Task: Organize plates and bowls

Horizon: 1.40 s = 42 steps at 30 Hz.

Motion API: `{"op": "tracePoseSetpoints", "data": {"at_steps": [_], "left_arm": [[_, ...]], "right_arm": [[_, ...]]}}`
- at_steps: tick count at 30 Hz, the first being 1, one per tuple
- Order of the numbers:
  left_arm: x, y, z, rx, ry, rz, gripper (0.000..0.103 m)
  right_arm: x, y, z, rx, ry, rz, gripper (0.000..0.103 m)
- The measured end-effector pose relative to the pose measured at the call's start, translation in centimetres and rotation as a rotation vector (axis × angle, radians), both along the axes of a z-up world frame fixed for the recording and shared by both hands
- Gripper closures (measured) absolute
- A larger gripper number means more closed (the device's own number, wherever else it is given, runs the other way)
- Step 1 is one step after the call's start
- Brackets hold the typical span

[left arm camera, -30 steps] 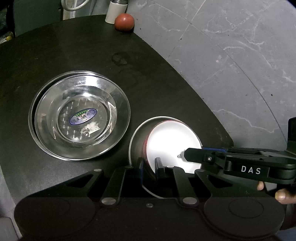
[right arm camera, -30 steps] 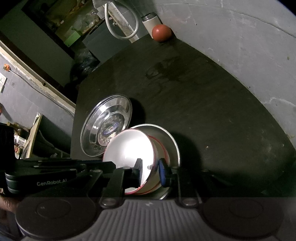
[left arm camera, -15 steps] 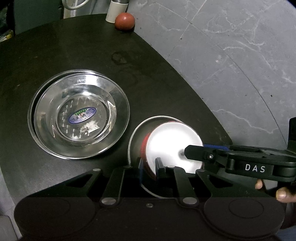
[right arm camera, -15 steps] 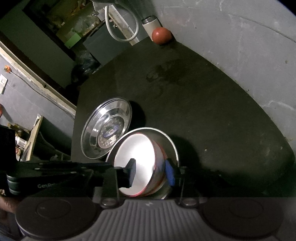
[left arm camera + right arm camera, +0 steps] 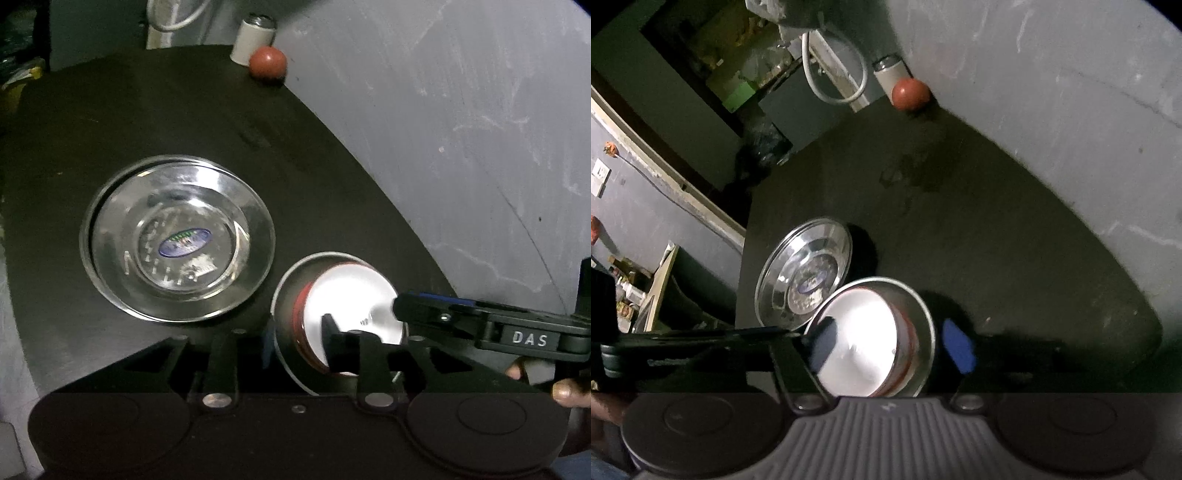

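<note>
A white bowl with a red rim (image 5: 351, 302) (image 5: 860, 332) rests nested in a steel bowl (image 5: 286, 295) (image 5: 921, 314) at the near edge of the black round table (image 5: 332, 166). To its left lie stacked steel plates (image 5: 110, 240) (image 5: 775, 273) with a blue sticker. My left gripper (image 5: 297, 336) is open, one finger outside the steel bowl's near rim and one over the white bowl. My right gripper (image 5: 888, 345) is open wide, its fingers straddling both bowls from the other side. One right gripper finger (image 5: 424, 310) reaches in over the white bowl.
A red ball (image 5: 267, 62) (image 5: 910, 94) and a white cylinder (image 5: 253, 38) sit at the table's far edge. Grey marbled floor (image 5: 461, 129) lies past the right edge. A person's fingers (image 5: 565, 391) hold the right gripper. Clutter and a hose (image 5: 827, 74) stand beyond.
Both grippers let go of the white bowl's rim and opened, the right one first. The white bowl dropped level into the steel bowl. Both cameras pulled back slightly.
</note>
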<state>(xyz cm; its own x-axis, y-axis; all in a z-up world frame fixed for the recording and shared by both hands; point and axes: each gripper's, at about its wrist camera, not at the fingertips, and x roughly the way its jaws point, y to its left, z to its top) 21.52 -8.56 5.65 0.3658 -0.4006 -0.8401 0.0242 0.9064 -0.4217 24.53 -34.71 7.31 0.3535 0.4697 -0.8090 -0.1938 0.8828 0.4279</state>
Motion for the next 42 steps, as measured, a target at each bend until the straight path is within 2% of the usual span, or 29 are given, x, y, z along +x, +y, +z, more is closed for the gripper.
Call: {"op": "tracePoseSetpoints", "data": {"at_steps": [4, 7, 8, 10, 12, 14, 23, 30, 42], "left_arm": [[-0.5, 1.1, 0.7, -0.013, -0.025, 0.042, 0.052], [-1.0, 1.8, 1.0, -0.015, -0.035, 0.06, 0.034], [-1.1, 2.0, 1.0, -0.011, -0.036, 0.067, 0.025], [-1.3, 2.3, 0.9, -0.003, -0.038, 0.077, 0.02], [-1.5, 2.7, 0.7, -0.001, -0.033, 0.096, 0.008], [-1.8, 3.0, 0.4, 0.002, -0.029, 0.118, 0.005], [-2.4, 3.8, -1.9, 0.006, 0.072, 0.209, 0.003], [-2.5, 3.3, -3.3, 0.017, 0.114, 0.216, 0.001], [-2.1, 2.5, -4.4, 0.058, 0.126, 0.189, 0.001]], "right_arm": [[0.1, -0.8, 0.7, 0.006, -0.021, -0.015, 0.012], [0.1, -1.3, 1.0, 0.005, -0.027, -0.022, 0.003], [0.1, -1.4, 1.0, 0.004, -0.027, -0.025, 0.002], [0.2, -1.7, 1.0, 0.0, -0.025, -0.034, 0.0], [0.2, -2.0, 0.9, -0.006, -0.017, -0.039, 0.0], [0.3, -2.2, 0.8, -0.019, -0.004, -0.042, 0.0], [0.4, -3.2, -0.9, -0.211, 0.078, -0.09, 0.0], [0.4, -2.8, -1.8, -0.273, 0.106, -0.066, 0.0], [0.4, -1.9, -2.6, -0.319, 0.115, -0.018, 0.0]]}}
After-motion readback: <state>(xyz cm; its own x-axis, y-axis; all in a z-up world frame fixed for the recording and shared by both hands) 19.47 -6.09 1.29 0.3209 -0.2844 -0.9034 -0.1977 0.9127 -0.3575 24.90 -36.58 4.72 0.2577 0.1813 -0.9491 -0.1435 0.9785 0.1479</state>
